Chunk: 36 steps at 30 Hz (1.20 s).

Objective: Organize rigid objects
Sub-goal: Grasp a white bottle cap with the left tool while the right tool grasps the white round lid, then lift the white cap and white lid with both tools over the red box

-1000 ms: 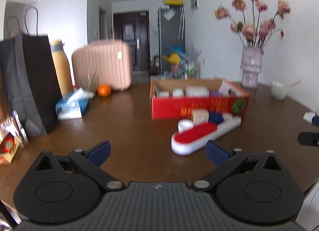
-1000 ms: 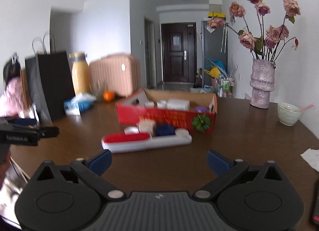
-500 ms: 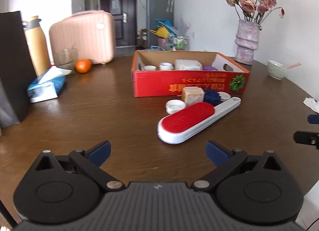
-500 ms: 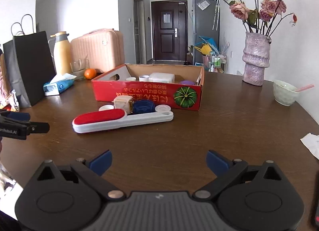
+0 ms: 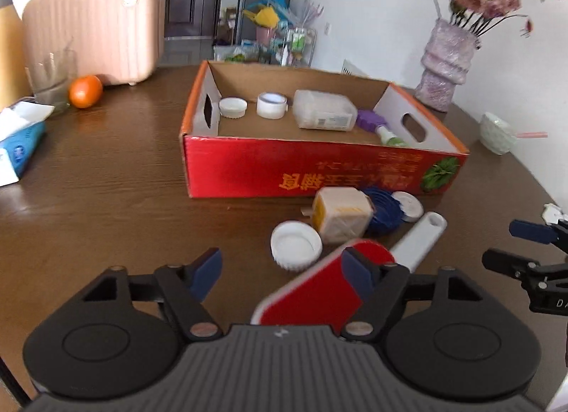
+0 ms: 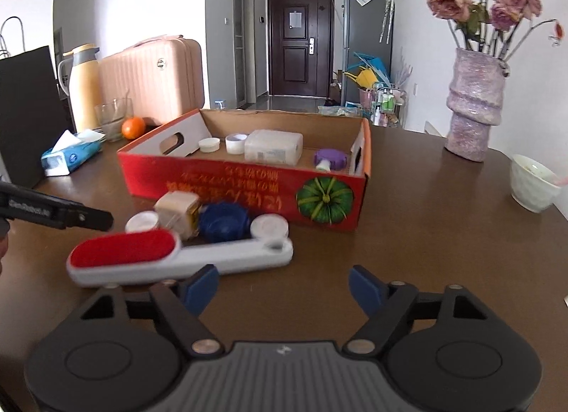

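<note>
Both tongs are open — the left tongs [image 5: 284, 270] sit over the red brush [image 5: 319, 291], the right tongs [image 6: 284, 286] just beside it.

Lint brush [image 5: 319, 291] smeared with blur, its near end hidden under the left claw [image 5: 284, 270]; the box's [image 6: 248, 184] printed lettering too blurred to read.

Glossy dark wood table [image 6: 408, 220]; matt printed cardboard box [image 6: 248, 181]; white plastic lint brush [image 6: 177, 255] with red fuzzy cloth pad
</note>
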Available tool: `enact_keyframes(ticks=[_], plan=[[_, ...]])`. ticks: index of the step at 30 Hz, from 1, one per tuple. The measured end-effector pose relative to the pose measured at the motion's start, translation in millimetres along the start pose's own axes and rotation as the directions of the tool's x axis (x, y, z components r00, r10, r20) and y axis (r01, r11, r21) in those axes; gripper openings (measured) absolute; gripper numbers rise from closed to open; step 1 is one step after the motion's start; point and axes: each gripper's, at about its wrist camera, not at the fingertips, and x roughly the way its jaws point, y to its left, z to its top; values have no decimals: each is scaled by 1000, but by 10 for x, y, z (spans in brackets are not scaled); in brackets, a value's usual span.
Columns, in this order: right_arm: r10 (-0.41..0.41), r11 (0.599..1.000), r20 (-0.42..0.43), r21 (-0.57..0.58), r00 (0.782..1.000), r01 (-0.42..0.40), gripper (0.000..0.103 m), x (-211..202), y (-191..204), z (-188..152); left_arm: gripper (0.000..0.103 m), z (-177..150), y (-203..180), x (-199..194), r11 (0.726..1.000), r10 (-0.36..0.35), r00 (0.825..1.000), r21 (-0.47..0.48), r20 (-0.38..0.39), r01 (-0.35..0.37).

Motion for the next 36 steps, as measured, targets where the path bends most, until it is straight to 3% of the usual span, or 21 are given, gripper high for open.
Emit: enact_keyframes(ticks=[4,11,15,16,17,23,27,31,36], plan=[[7,1000,-30,-14,1000,-7,66,423,-41,166,67,120,-41,332,999,-5,999,49,-54,8],[24,999,-95,-34,995,-27,63,967,-39,310,54,81,-86,499,992,-27,996,122,-88,38],[41,998,-97,-40,994,-45,49,1093,17,292,51,36,-104,501,988,-6,999,151,-48,13],[41,998,-89,-43,995,-45,41,1103,33,291,42,25,-117,501,987,9,999,160,-38,-2],[46,998,-83,-43,996,-50,39,1107,46,290,41,15,-128,496,986,26,999,168,-26,-21],[36,998,-74,-41,997,-39,38,1097,65,290,40,-5,-93,432,990,28,1000,137,-14,-26],[6,999,-35,-43,999,-8,38,881,28,318,40,-9,-38,150,993,48,996,107,78,-56],[-40,998,43,-49,998,42,38,444,35,331,40,-100,-9,-327,992,104,965,50,242,-120],[-73,997,171,3,983,74,38,-228,148,246,40,-333,-98,-913,981,182,903,-5,390,-196]])
